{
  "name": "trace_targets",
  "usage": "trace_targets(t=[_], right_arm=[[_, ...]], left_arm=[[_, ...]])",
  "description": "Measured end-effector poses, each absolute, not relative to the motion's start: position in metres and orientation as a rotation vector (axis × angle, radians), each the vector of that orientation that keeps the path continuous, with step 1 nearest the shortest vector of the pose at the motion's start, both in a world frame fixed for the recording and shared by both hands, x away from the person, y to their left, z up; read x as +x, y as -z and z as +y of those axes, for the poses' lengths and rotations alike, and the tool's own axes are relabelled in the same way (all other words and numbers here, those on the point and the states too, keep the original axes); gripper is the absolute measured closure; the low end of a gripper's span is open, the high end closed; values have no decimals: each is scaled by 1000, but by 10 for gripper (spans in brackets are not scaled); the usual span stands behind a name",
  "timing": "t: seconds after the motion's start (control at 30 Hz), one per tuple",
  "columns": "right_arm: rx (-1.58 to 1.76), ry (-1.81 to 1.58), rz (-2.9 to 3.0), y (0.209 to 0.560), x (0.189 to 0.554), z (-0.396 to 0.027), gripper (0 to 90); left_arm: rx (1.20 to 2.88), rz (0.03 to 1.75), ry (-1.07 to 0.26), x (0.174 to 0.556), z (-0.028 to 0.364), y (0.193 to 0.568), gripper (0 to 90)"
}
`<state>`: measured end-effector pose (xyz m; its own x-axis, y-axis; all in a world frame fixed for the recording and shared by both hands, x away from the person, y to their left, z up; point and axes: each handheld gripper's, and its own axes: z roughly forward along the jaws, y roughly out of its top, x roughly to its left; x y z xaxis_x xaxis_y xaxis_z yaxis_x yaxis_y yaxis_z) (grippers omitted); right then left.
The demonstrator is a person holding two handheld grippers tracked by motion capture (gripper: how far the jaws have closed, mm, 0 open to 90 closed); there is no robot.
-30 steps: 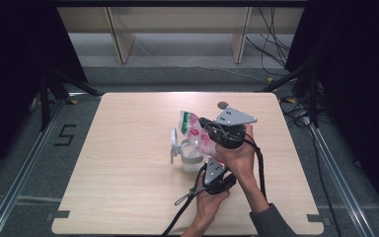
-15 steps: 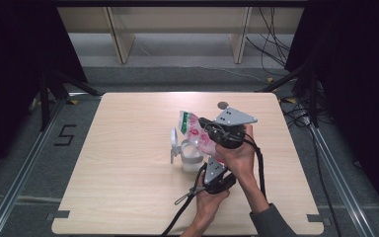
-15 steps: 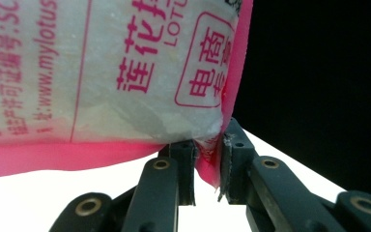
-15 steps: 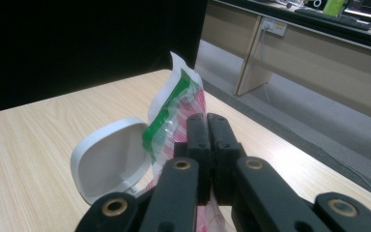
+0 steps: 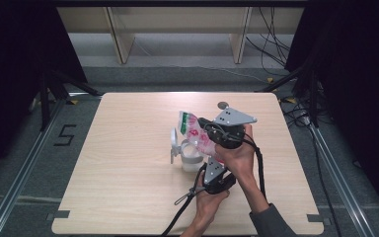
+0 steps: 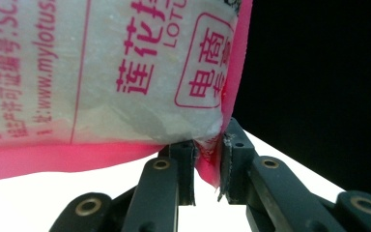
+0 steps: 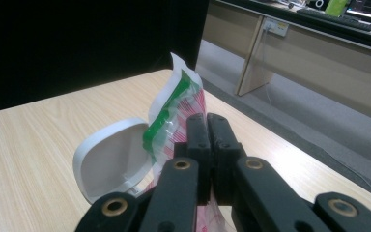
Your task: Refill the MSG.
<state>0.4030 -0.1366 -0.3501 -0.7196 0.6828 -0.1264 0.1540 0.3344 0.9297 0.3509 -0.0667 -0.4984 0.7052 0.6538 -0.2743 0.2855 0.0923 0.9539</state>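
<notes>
We clamp the pink-and-white plastic pouch (image 5: 196, 132) with both grippers, left gripper (image 6: 206, 166) and right gripper (image 7: 207, 140); the white flip-lid plastic jar (image 5: 190, 157) sits at 9 o'clock, and the light wooden table (image 5: 128, 187) lies open leftward.

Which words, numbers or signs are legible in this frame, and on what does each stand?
"5": floor marking left of the table.
"mylotus", "LOT", "SC", red Chinese characters including "莲花" and "电商": pink-edged bag, cropped in the left gripper view.
Print on the bag's front in the high view: too small to read.
</notes>
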Motion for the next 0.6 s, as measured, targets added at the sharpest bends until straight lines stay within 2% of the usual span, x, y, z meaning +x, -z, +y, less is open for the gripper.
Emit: trace_targets(t=[0.6], right_arm=[[717, -1379, 2096, 350, 403, -136, 897]], left_arm=[[1506, 801, -324, 350, -67, 497, 779]])
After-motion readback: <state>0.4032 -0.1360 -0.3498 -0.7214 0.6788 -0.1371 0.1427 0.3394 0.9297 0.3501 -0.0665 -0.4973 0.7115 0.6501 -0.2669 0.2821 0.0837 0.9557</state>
